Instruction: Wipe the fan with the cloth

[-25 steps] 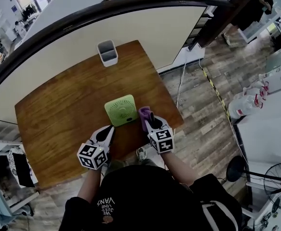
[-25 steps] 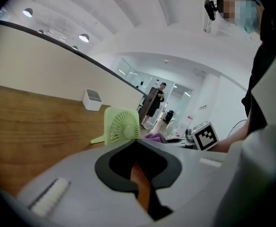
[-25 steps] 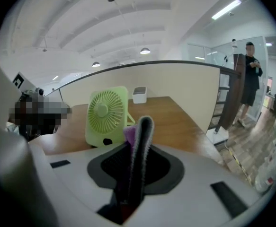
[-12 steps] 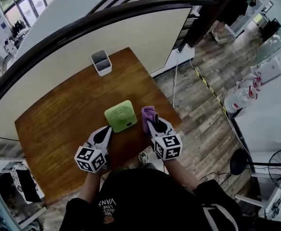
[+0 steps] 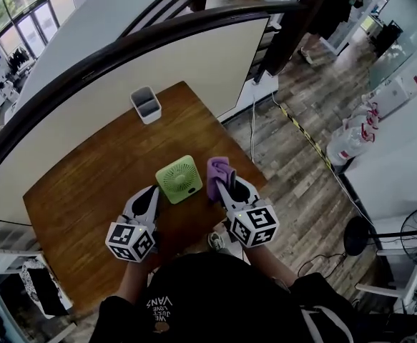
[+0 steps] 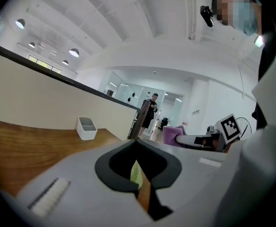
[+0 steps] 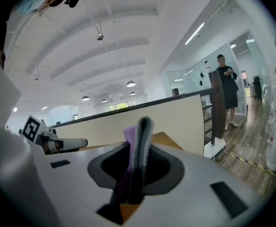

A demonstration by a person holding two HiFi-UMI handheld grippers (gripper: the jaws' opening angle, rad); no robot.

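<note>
A small green square fan (image 5: 179, 179) lies flat near the front edge of the brown wooden table (image 5: 86, 184). My right gripper (image 5: 223, 182) hovers just right of the fan, shut on a purple cloth (image 5: 217, 168) that sticks up past its tips. In the right gripper view the cloth (image 7: 138, 148) stands pinched between the jaws. My left gripper (image 5: 152, 194) hangs at the fan's left front corner, shut and empty. A sliver of the fan (image 6: 135, 173) shows through the left gripper (image 6: 137, 144) from its own view.
A white box-shaped holder (image 5: 145, 104) stands at the table's far edge against a cream partition (image 5: 122, 84). Right of the table is wooden floor with a cable and a yellow-black tape line (image 5: 305, 138). A person (image 5: 333, 6) stands far off.
Both grippers have risen above the table, the right one carrying the purple cloth up with it. The fan has not moved.
</note>
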